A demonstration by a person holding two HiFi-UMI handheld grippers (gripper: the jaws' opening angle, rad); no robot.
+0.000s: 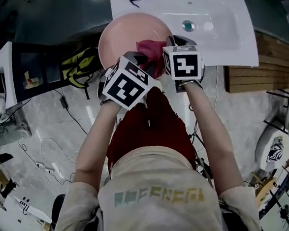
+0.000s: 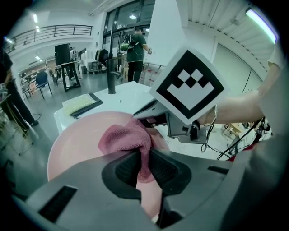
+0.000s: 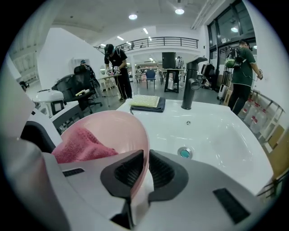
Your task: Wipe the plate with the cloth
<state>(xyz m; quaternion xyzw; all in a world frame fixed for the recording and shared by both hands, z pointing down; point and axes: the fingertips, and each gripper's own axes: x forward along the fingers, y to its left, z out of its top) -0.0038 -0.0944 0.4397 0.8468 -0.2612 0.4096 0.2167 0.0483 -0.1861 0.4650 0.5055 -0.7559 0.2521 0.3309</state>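
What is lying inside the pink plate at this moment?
A red-pink cloth lies bunched inside the plate, pinched by the left gripper. The plate surface beneath the cloth is covered and cannot be seen.

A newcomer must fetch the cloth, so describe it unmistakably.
Start at the white sink; over its edge the right gripper holds a pale pink plate by the rim. Bunched on that plate, pinched by the left gripper between its jaws, is the cloth: fuzzy, deeper pink-red terry, the only soft thing there.
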